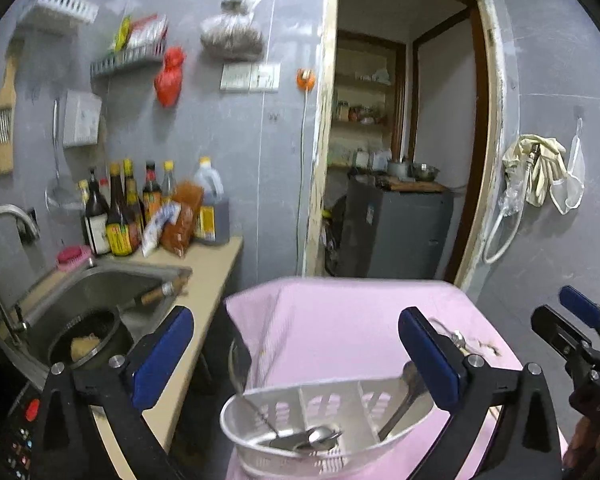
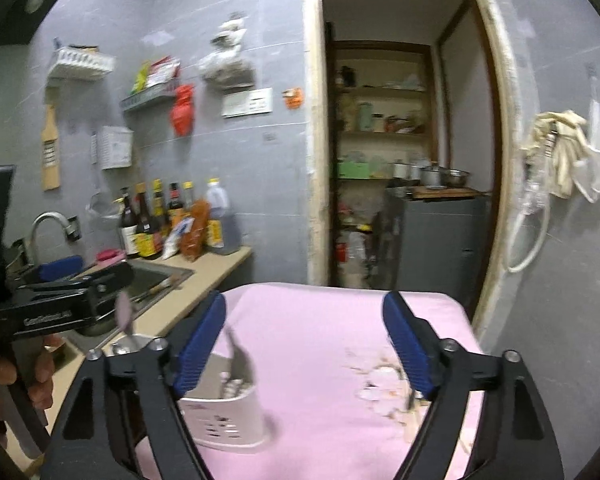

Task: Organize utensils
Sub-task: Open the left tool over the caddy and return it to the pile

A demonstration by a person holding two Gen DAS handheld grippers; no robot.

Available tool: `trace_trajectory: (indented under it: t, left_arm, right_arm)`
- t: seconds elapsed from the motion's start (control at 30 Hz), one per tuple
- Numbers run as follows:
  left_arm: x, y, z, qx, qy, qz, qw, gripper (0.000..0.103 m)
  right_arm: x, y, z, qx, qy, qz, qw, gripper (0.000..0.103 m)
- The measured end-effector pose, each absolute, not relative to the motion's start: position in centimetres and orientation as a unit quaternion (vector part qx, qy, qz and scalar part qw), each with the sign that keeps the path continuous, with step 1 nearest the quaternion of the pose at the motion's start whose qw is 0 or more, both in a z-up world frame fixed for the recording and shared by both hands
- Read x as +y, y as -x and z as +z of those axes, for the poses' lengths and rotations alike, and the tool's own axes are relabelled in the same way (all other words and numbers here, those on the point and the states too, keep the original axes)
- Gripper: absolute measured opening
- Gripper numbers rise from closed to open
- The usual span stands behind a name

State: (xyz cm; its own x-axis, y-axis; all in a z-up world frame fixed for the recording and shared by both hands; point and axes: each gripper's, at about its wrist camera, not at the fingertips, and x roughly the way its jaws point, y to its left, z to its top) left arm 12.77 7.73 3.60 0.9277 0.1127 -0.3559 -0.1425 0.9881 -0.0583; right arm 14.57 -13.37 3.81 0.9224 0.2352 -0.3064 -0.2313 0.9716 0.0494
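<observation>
2 grippers (image 1: 296,356) (image 2: 306,344) gaping wide, white caddy (image 1: 324,432) cut off, utensils (image 1: 312,438) blurred

The caddy (image 1: 324,404) is looking like white plastic, smooth and slightly glossy, with slotted walls. The spoons (image 1: 320,438) lying in it are showing polished metal, catching the light. The cloth (image 1: 340,332) covering the table is reading as pink woven fabric, matt, with a stained patch (image 2: 380,392) toward its right edge. Both grippers' pads (image 1: 164,356) are appearing as ribbed blue rubber on matt black plastic arms. The sink (image 1: 100,284) is showing brushed steel, beside a smooth beige counter (image 1: 208,268).
</observation>
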Motion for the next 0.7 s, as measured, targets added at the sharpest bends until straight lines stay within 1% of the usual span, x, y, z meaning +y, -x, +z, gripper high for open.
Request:
trace_trajectory:
  t: [0.03, 0.13, 0.23, 0.5, 0.7]
  left_arm:
    - [6.9, -12.8, 3.9, 0.171, 0.034, 0.064, 0.983, 0.103]
    - [5.0, -12.8, 4.4, 0.157, 0.015, 0.059, 0.986, 0.103]
    - [2.3, -13.1, 5.0, 0.144, -0.006, 0.051, 0.988, 0.103]
    - [-4.1, -14.6, 5.1, 0.131, -0.022, 0.036, 0.991, 0.103]
    - [-8.7, -16.4, 4.2, 0.137, -0.034, 0.040, 0.989, 0.103]
  right_arm:
    - [-14.1, -14.6, 3.9, 0.157, -0.011, 0.111, 0.981, 0.088]
    - [-16.1, -14.8, 4.2, 0.153, -0.016, 0.089, 0.984, 0.091]
    - [-18.0, -14.7, 4.4, 0.146, -0.010, 0.073, 0.987, 0.099]
    - [-23.3, -15.0, 5.0, 0.131, 0.023, 0.035, 0.991, 0.100]
    - [-27.5, -17.1, 4.4, 0.137, 0.038, 0.032, 0.989, 0.100]
